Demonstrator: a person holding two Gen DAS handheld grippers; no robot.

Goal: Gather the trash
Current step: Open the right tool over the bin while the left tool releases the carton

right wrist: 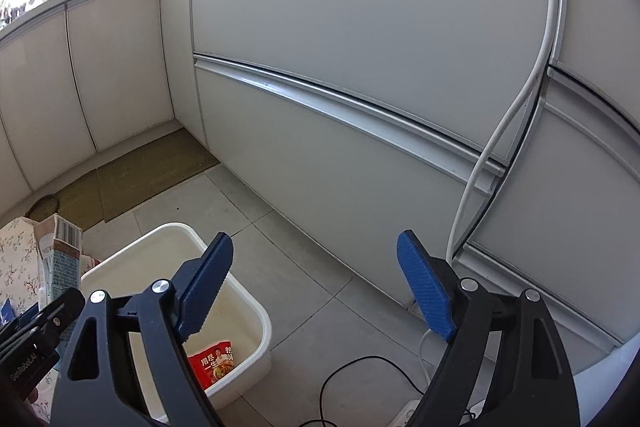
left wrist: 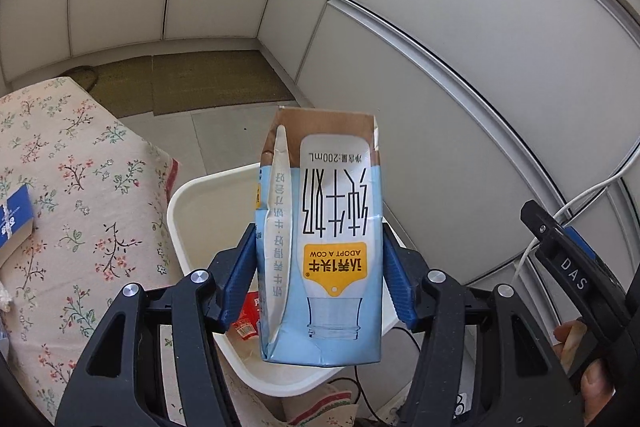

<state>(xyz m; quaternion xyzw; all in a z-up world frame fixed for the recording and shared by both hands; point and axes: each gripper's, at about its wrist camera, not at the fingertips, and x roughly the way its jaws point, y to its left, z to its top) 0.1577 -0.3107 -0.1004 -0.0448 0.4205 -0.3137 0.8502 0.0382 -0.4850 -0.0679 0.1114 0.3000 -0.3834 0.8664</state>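
A: Two blue fingers [left wrist: 394,281] of your left gripper [left wrist: 319,275] clamp the milk carton [left wrist: 324,239], upside down over the white bin [left wrist: 180,223].

B: And your right gripper [right wrist: 318,287]?

A: Spread apart, empty. A red packet [right wrist: 214,365] lies in the bin, half hidden; cables [right wrist: 360,367] trail beside it.

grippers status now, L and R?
Left gripper: closed on the milk carton, above the white bin.
Right gripper: open, empty.

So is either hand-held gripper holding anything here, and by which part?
The left hand-held gripper clamps an upside-down milk carton by its two narrow sides, near the middle. The right hand-held gripper is open and empty.
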